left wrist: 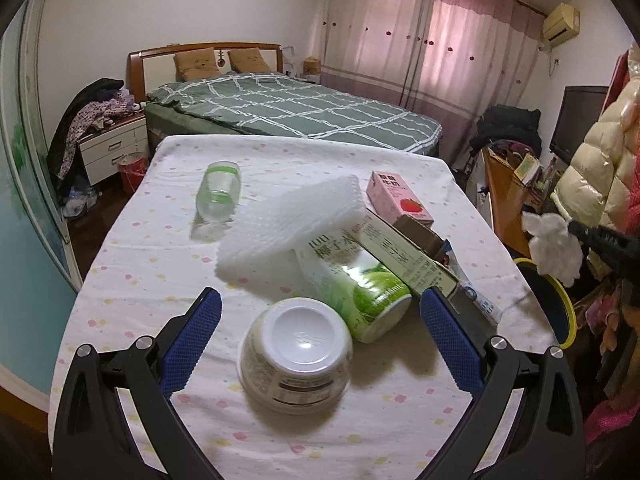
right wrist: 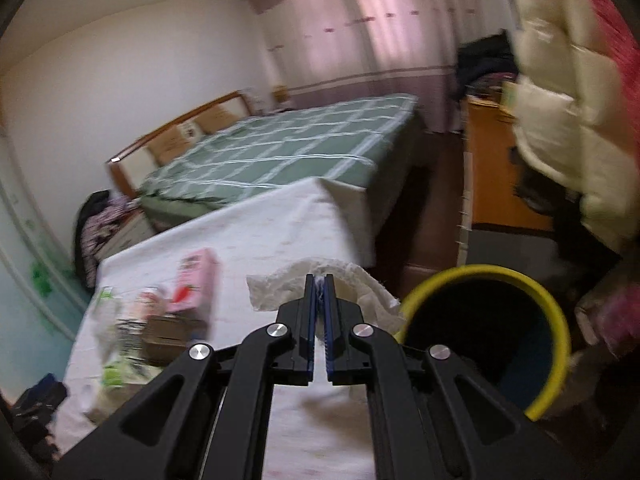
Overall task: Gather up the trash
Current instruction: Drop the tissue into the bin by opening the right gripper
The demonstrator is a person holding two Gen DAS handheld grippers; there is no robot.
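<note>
Two sets of fingers: left gripper [left wrist: 320,312] apart around upturned cup [left wrist: 296,354], right gripper [right wrist: 319,280] clamped on tissue [right wrist: 360,292].

Crumpled white tissue [right wrist: 320,286] pinched in tongs, beside yellow-rimmed bin [right wrist: 486,340]

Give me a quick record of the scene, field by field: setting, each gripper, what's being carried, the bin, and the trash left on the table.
setting: bedroom, table with a dotted white cloth
left gripper: open, fingers either side of an overturned white cup, not touching it
right gripper: shut on a crumpled white tissue
bin: yellow-rimmed, dark inside, beside the table's right edge
tissue position: close to the bin rim, not yet inside
trash left on table: clear bottle, white foam sheet, green can, pink carton, long box
</note>
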